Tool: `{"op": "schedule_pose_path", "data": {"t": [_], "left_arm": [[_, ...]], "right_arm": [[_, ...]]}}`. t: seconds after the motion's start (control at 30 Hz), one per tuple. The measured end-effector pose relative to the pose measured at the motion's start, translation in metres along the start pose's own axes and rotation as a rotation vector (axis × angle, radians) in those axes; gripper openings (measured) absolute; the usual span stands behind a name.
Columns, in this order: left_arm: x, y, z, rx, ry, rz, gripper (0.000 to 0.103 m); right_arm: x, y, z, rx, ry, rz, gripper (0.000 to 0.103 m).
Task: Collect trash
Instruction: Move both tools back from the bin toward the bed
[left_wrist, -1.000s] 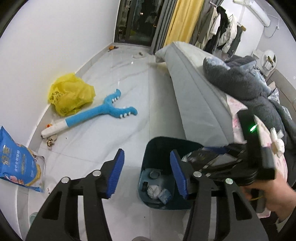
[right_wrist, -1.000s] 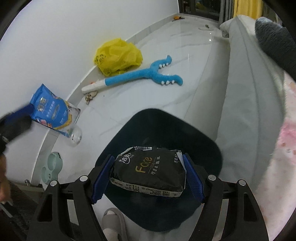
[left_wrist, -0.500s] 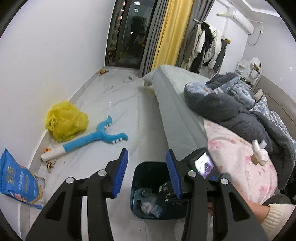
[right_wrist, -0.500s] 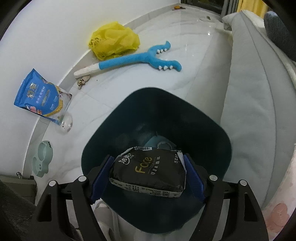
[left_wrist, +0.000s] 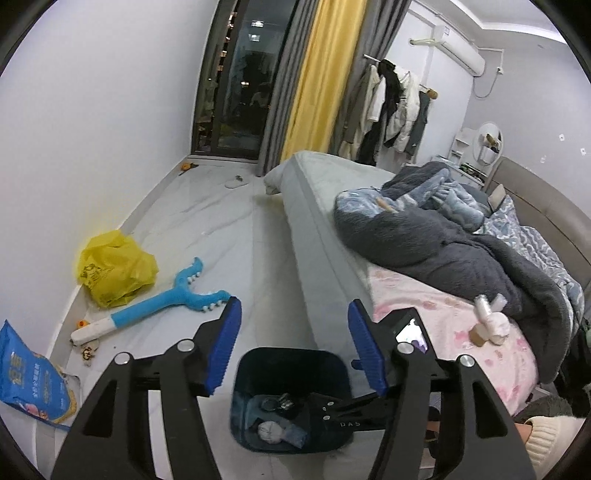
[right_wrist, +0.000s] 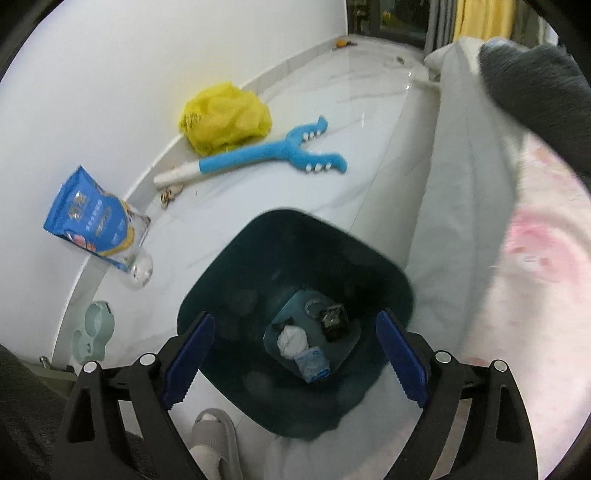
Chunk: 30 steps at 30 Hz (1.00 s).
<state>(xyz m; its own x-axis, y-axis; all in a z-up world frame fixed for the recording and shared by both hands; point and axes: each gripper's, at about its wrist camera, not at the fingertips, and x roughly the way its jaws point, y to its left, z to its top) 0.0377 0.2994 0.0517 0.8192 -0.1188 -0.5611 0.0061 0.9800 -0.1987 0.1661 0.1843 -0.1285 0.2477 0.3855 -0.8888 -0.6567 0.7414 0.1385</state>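
I am just letting go: my right tool (right_wrist: 295, 354) has been spreading, empty, the black pack (right_wrist: 334, 322) lying in the bin (right_wrist: 229, 258) below; left tool (left_wrist: 293, 347), also spread, is needing the next piece of trash

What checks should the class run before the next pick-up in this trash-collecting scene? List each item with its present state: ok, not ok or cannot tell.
1. Right gripper empty: ok; its jaws have just been opening and nothing is between them.
2. Black packet inside the dark bin: ok, it lies at the bottom beside a white wad.
3. Left gripper free for a pick: ok, jaws just opened, nothing between them.
4. Bin upright on the floor: ok.
5. Next trash chosen: cannot tell; a yellow bag and a blue pouch lie by the wall.
6. Bin has room left: ok, only its bottom is covered.
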Motion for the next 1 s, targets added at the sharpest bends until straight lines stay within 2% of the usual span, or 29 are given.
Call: {"op": "schedule_pose_path", "data": {"t": [0.27,0.4,0.57,1.0], "left_arm": [[0.013,-0.046,0.006,0.047,-0.002,-0.025,0.082],[0.021,-0.074,0.007,0.066,0.01,-0.07,0.087],[0.031,-0.11,0.006,0.126,0.009,-0.082,0.092],[0.059,-0.168,0.0,0.166,0.021,-0.119,0.093]], "right_arm": [[-0.067,-0.024,-0.005,-0.002,-0.137,-0.024,0.09],[-0.093,-0.044,-0.012,0.01,-0.182,-0.057,0.09],[-0.122,-0.071,-0.022,0.046,-0.234,-0.083,0.09],[-0.178,-0.132,-0.054,0.098,-0.317,-0.193,0.09]]}}
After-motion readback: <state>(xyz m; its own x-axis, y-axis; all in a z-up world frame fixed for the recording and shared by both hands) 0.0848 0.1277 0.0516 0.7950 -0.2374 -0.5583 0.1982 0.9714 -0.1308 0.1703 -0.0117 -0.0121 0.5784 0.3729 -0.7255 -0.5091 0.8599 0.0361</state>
